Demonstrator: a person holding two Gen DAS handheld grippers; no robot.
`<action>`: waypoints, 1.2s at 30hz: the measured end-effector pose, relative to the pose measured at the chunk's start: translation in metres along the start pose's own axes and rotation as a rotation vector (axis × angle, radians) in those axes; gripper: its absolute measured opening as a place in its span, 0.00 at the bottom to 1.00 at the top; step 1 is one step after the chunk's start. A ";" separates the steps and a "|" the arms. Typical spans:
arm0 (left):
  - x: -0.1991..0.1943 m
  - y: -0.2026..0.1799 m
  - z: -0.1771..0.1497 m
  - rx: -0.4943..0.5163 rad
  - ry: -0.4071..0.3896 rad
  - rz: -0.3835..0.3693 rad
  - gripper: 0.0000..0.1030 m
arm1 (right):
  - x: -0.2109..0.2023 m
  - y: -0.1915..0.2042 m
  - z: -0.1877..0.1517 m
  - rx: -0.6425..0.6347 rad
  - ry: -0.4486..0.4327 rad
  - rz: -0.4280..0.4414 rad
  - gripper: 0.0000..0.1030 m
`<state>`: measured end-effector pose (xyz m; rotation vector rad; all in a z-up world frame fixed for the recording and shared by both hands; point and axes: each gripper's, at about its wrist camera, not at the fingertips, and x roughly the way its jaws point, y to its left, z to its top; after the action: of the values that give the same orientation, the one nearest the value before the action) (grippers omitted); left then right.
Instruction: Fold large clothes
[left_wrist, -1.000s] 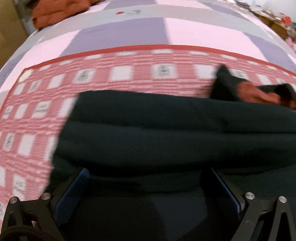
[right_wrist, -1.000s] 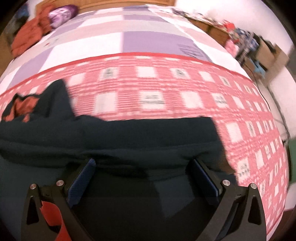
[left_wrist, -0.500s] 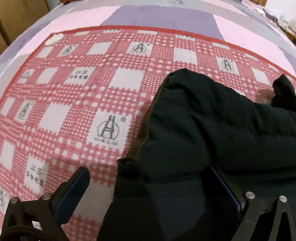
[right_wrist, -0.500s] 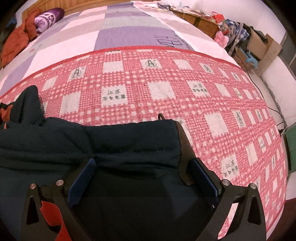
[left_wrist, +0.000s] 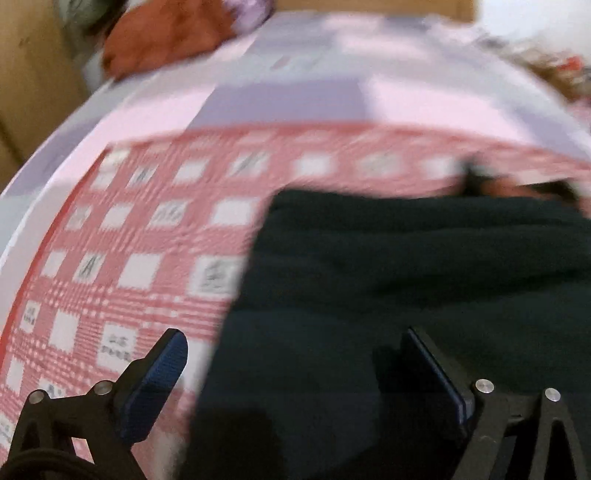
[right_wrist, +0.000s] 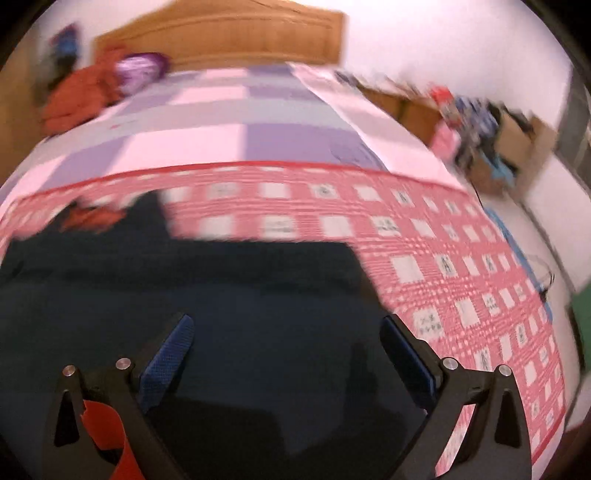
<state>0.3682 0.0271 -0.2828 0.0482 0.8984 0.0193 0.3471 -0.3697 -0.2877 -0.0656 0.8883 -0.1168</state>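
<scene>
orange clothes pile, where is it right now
The orange clothes pile lies at the far left corner of the bed in the right wrist view, beside the purple bundle below the wooden headboard, well beyond the dark garment.

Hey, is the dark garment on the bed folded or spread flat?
Folded, apparently: the dark garment lies in stacked bands with a straight far edge on the red checked cloth. Blur hides details.

We see a dark padded garment (left_wrist: 424, 280) lying folded flat on the red-checked sheet (left_wrist: 129, 258), its orange lining (right_wrist: 90, 218) showing at one far corner.
</scene>
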 end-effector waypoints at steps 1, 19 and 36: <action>-0.021 -0.015 -0.010 0.007 -0.022 -0.065 0.94 | -0.013 0.012 -0.010 -0.025 -0.010 0.024 0.99; -0.029 0.016 -0.106 0.081 0.035 -0.003 1.00 | -0.043 -0.069 -0.130 0.021 0.101 -0.143 0.99; -0.028 0.035 -0.122 0.006 0.097 0.063 1.00 | -0.032 -0.116 -0.159 0.274 0.208 -0.194 1.00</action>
<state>0.2553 0.0651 -0.3350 0.0814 0.9938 0.0786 0.1950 -0.4816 -0.3506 0.1181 1.0652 -0.4317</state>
